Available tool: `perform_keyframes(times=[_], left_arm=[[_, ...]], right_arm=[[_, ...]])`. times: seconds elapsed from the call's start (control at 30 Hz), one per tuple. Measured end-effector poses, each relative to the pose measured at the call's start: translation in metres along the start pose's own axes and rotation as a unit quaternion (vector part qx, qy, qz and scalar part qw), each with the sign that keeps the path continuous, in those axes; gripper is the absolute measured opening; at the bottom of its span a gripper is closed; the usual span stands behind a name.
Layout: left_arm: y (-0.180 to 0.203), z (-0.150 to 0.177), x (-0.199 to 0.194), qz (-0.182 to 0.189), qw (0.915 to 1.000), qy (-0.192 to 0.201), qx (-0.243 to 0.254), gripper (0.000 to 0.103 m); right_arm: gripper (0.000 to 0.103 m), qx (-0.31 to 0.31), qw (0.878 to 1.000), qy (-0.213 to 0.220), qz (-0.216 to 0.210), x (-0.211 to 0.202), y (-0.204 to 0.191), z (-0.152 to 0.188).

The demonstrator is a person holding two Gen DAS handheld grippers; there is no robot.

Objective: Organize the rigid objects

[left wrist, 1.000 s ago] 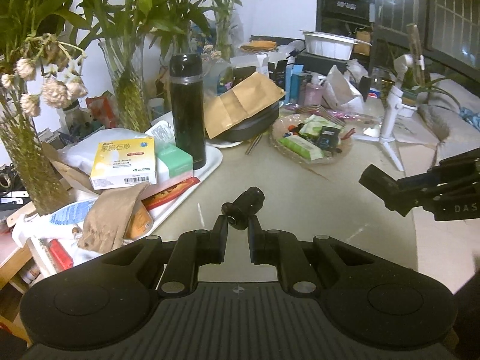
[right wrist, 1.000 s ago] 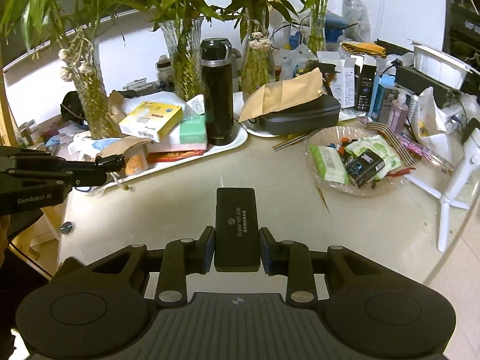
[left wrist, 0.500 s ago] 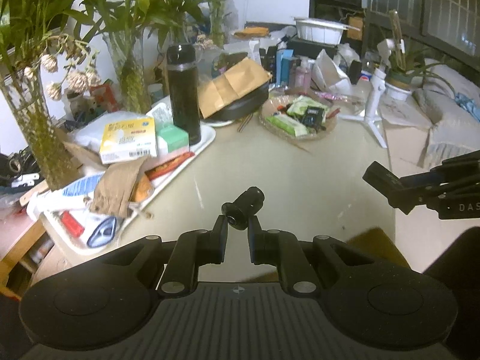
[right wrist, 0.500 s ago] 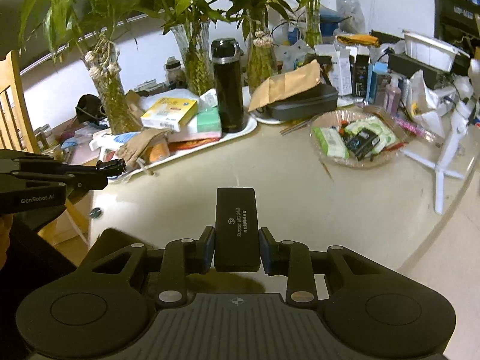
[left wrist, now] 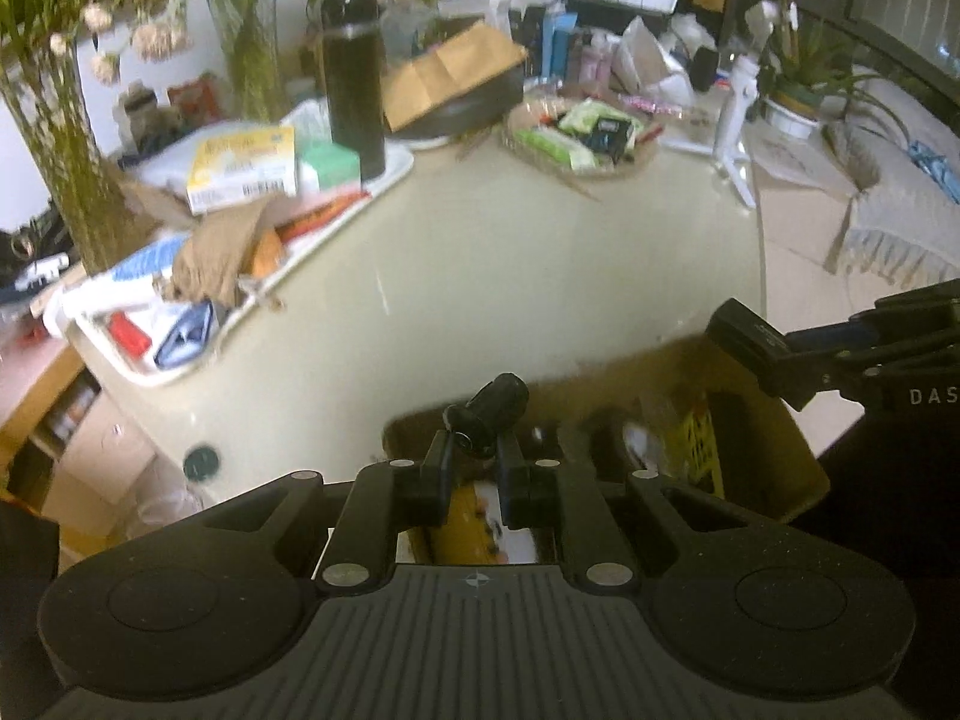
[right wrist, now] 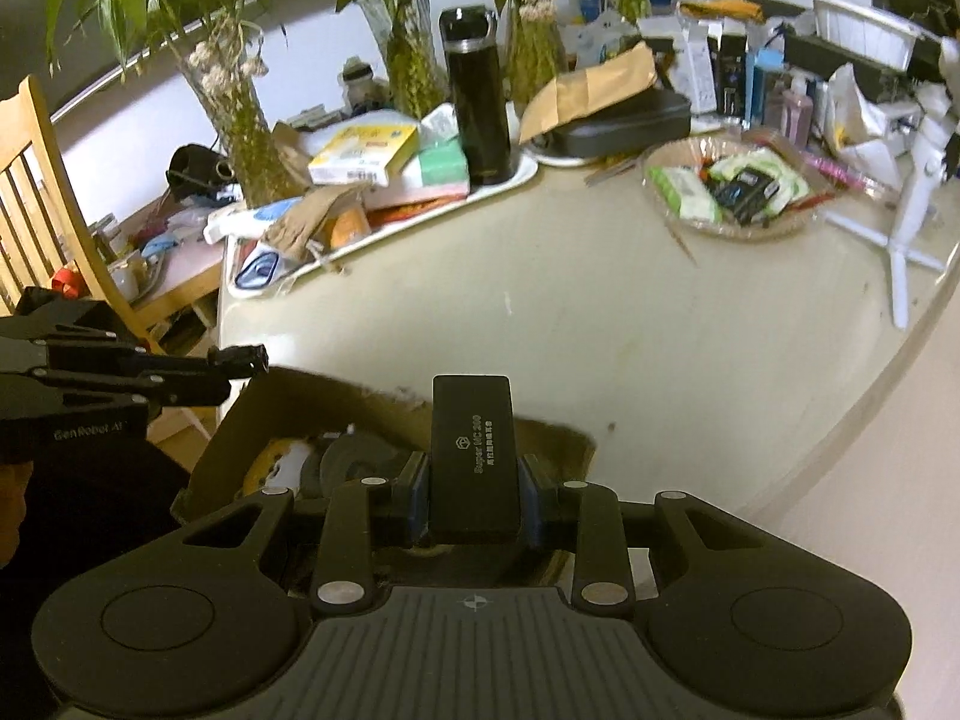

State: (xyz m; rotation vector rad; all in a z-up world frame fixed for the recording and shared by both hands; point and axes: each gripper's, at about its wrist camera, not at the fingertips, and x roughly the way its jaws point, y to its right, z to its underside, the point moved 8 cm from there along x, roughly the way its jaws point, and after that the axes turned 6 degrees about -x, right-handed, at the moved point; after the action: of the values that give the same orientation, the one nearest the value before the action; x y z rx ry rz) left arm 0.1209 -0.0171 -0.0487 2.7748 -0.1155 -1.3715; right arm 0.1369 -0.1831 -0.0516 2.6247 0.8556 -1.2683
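left gripper: matte black plastic, ribbed deck with a tiny compass mark, two round discs on the sides, silver screw heads on the linkage arms
right gripper: same black build, blue pads inside the fingers
side markings: "GenRobot.AI" on the left one, "DAS" on the right

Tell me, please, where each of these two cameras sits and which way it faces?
Left wrist: sits on the left gripper, facing forward over a cardboard box toward the cluttered table; its fingers pinch a small black cylinder, and the right gripper shows at right.
Right wrist: sits on the right gripper, facing the same table; it grips a flat black device, left gripper at left.
Shared: black flask, snack basket, box.
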Motion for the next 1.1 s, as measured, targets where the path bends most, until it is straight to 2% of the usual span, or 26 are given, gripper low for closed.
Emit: perform_keyframes(times=[0.17, 0.2, 0.23, 0.27, 0.3, 0.33, 0.37, 0.43, 0.57, 0.63, 0.87, 0.93, 1.1], left_arm=[[-0.003, 0.009, 0.006, -0.007, 0.9995, -0.028, -0.009, 0.016], [-0.004, 0.010, 0.006, -0.013, 0.9994, -0.032, -0.011, 0.017], [-0.005, 0.011, 0.006, -0.020, 0.9992, -0.032, -0.012, 0.022], [-0.006, 0.012, 0.005, -0.025, 0.9991, -0.032, -0.011, 0.027], [-0.006, 0.013, 0.003, -0.025, 0.9991, -0.032, -0.011, 0.040], [-0.006, 0.014, 0.001, -0.022, 0.9993, -0.028, -0.014, 0.055], [-0.006, 0.014, -0.002, -0.020, 0.9994, -0.024, -0.015, 0.060], [-0.005, 0.016, -0.007, -0.017, 0.9996, -0.016, -0.014, 0.073], [-0.004, 0.020, -0.011, -0.013, 0.9995, -0.019, -0.020, 0.076], [-0.004, 0.022, -0.012, -0.016, 0.9995, -0.019, -0.021, 0.085], [-0.005, 0.036, -0.019, -0.018, 0.9992, -0.027, -0.023, 0.091], [-0.005, 0.041, -0.020, -0.016, 0.9992, -0.030, -0.021, 0.096], [-0.004, 0.054, -0.021, -0.015, 0.9990, -0.036, -0.020, 0.097]], right_arm=[[0.034, -0.001, 1.000, -0.030, -0.006, 0.012, -0.010, 0.009], [0.039, 0.004, 0.999, -0.036, -0.008, 0.015, -0.011, 0.011], [0.047, 0.010, 0.999, -0.041, -0.008, 0.017, -0.012, 0.012], [0.070, 0.013, 0.999, -0.044, -0.006, 0.018, -0.012, 0.013], [0.092, 0.013, 0.999, -0.042, -0.002, 0.017, -0.012, 0.013], [0.097, 0.010, 0.999, -0.035, 0.004, 0.015, -0.013, 0.012], [0.100, 0.004, 1.000, -0.027, 0.008, 0.011, -0.015, 0.011], [0.102, -0.001, 1.000, -0.025, 0.009, 0.007, -0.016, 0.011], [0.103, -0.005, 0.999, -0.030, 0.016, 0.001, -0.015, 0.014], [0.103, -0.007, 0.999, -0.037, 0.018, -0.001, -0.015, 0.018], [0.103, -0.029, 0.997, -0.065, 0.022, -0.002, -0.020, 0.045], [0.103, -0.031, 0.997, -0.072, 0.023, -0.003, -0.020, 0.053], [0.103, -0.028, 0.996, -0.080, 0.023, -0.002, -0.019, 0.066]])
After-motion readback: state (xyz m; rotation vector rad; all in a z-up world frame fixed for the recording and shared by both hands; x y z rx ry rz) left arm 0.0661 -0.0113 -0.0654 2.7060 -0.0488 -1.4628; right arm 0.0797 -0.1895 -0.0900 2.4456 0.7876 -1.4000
